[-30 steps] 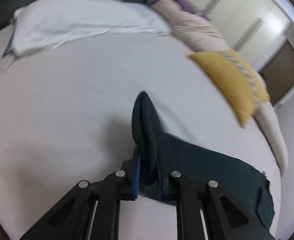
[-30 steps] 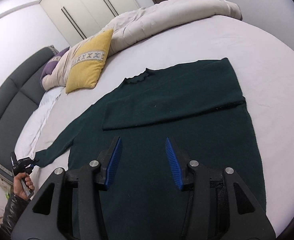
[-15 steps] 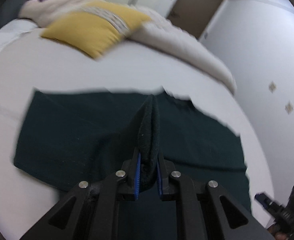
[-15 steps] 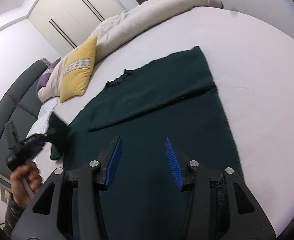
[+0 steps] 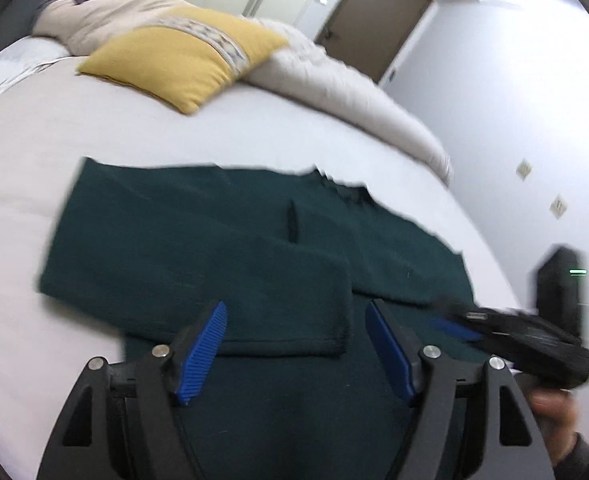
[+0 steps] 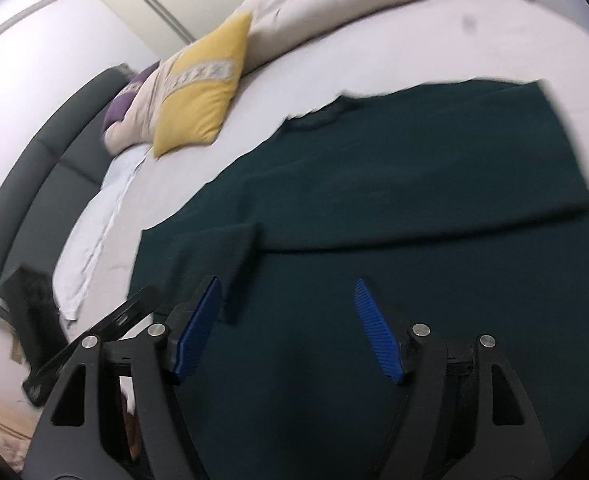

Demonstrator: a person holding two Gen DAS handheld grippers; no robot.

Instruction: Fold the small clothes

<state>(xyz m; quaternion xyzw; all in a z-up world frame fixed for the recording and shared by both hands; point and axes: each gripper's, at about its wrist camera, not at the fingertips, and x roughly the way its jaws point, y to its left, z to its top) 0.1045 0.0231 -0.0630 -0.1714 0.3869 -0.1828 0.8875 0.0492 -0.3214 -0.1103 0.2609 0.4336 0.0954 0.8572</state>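
A dark green sweater (image 5: 214, 248) lies flat on the white bed (image 5: 94, 132). Its left sleeve (image 5: 262, 292) is folded across the body, with the cuff edge just ahead of my left gripper (image 5: 296, 344). That gripper's jaws are opening, and nothing is pressed between the blue pads. In the right wrist view the sweater (image 6: 414, 184) fills the middle, and the other sleeve (image 6: 434, 220) is folded across it too. My right gripper (image 6: 286, 328) hovers over the lower body of the sweater. Its jaws are also opening, with no cloth between them.
A yellow cushion (image 5: 186, 60) and a beige duvet (image 5: 334, 88) lie along the far side of the bed. A white pillow (image 6: 102, 216) and a dark headboard (image 6: 34, 184) are at the left. A brown door (image 5: 378, 20) stands beyond. A hand holds the right gripper (image 5: 460, 322).
My left gripper carried the sleeve from the outstretched side across the sweater's body, then let it go and opened. My right gripper came down closer to the sweater and opened wider.
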